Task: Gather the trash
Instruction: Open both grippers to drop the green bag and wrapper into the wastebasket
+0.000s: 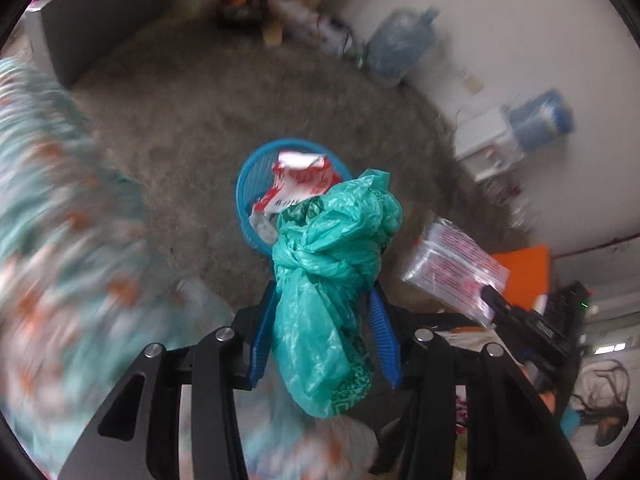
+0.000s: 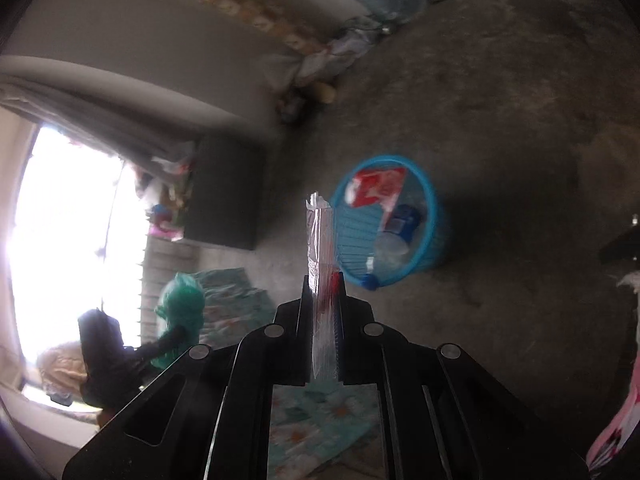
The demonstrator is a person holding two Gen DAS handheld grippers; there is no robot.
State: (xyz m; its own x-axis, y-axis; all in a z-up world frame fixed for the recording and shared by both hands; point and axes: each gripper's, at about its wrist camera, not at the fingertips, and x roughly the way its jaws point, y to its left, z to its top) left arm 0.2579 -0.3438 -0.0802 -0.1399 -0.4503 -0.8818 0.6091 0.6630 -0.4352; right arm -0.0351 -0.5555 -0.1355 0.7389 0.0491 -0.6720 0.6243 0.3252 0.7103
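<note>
My left gripper (image 1: 325,295) is shut on a knotted teal plastic bag (image 1: 332,264), which bulges out past its blue fingers (image 1: 382,330). Just beyond the bag, a blue plastic basket (image 1: 247,184) stands on the floor with a red and white wrapper (image 1: 300,184) inside. My right gripper (image 2: 323,280) is shut on a clear plastic packet with red print (image 2: 320,240), seen edge-on; that packet (image 1: 456,266) also shows at the right of the left wrist view. In the right wrist view the blue basket (image 2: 434,224) is just right of the packet and holds wrappers and a bottle. The teal bag (image 2: 182,308) appears at lower left there.
The floor is bare grey concrete (image 1: 192,120). Large water bottles (image 1: 400,46) and piled bags line the far wall, with a white dispenser (image 1: 486,142) to the right. A floral teal bedsheet (image 1: 48,220) lies at the left. A dark cabinet (image 2: 228,192) stands by a bright window (image 2: 72,240).
</note>
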